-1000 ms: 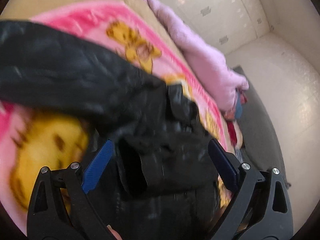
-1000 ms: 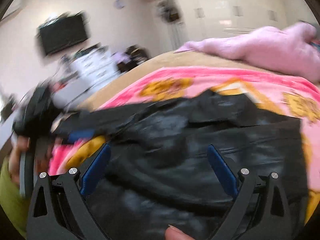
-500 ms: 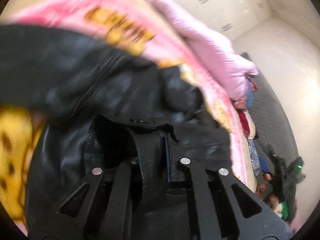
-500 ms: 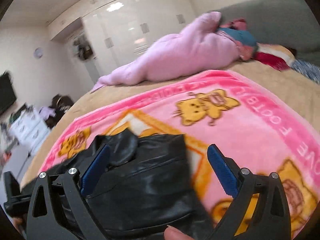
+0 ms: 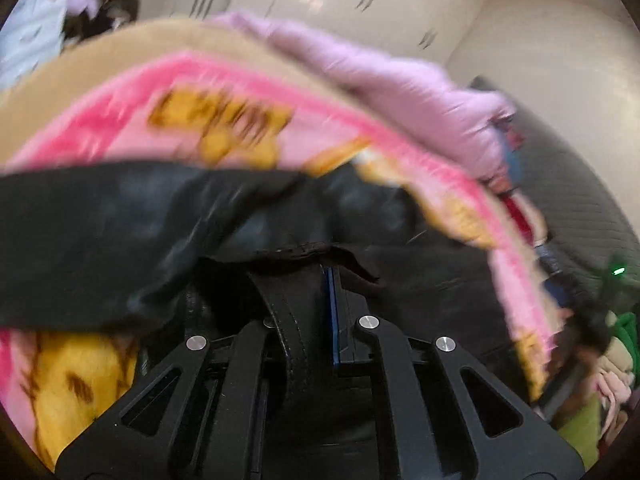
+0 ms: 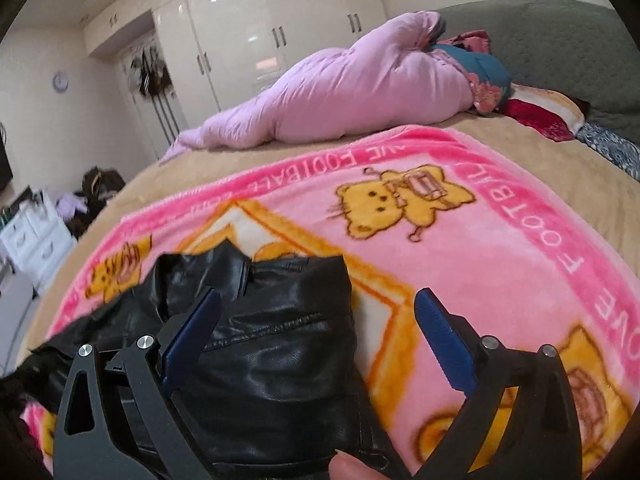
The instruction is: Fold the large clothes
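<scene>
The left claw [image 5: 308,312] has its 2 fingers drawn close together, clamped on a black stitched strap of the jacket [image 5: 296,340], with the blue pad of 1 finger pressed against it. The view is blurred, so the exact contact is hard to judge. The right claw [image 6: 316,312] stands wide apart, its 2 blue-padded fingers [image 6: 440,340] holding nothing. A fingertip [image 6: 348,468] shows at the bottom edge.

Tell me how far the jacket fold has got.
Early. Done: the black leather jacket lies bunched on the pink blanket. In hand: the left gripper is clamped on a stitched edge. The right gripper hangs open above it. Left: flattening and every fold.
</scene>
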